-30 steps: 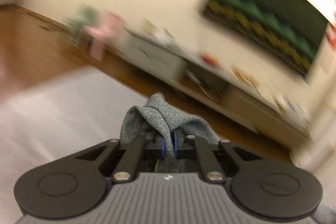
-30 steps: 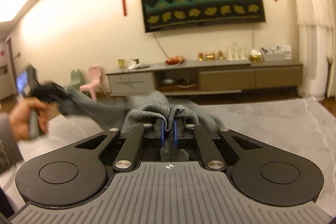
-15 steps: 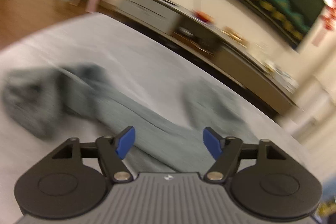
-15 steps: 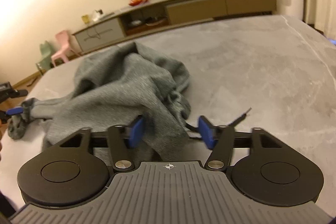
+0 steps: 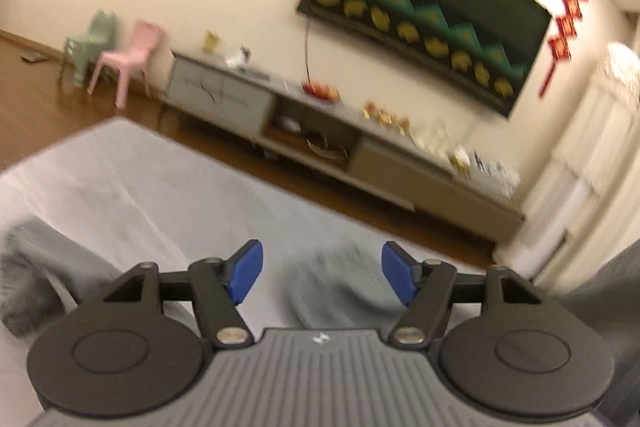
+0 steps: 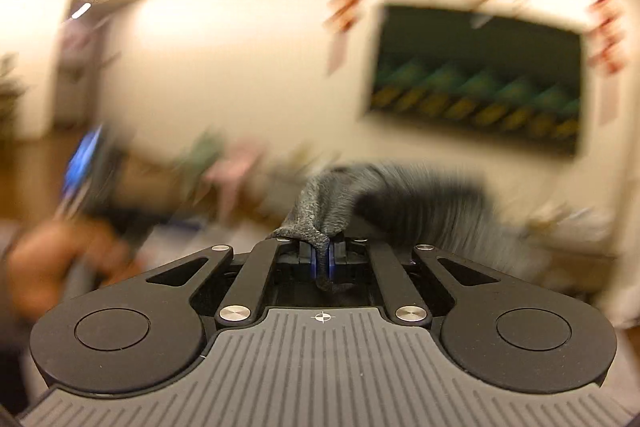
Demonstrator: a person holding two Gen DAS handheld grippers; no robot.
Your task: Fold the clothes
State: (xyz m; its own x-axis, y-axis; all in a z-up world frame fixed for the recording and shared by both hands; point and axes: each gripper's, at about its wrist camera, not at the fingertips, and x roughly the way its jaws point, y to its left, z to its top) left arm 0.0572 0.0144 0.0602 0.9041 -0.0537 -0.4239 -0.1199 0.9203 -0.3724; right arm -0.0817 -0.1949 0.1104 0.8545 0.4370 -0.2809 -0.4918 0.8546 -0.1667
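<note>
Right now we have the right gripper [image 6: 321,259] clamped on a thin edge of the grey garment [image 6: 328,203], which is lifted off the surface and trails away toward 2 o'clock, blurred. Likely we hold an edge so the fabric hangs out flat for folding. Our left gripper [image 5: 322,277] has its jaws wide and closing, nothing pinched; blurred grey cloth lies on the pale grey surface [image 5: 132,167] just past the gap at 12 o'clock, and another bunch sits at 9 o'clock. We read that as lining up for a second hold. In the right view, our left hand [image 6: 60,259] shows at 9 o'clock, too blurred for detail.
</note>
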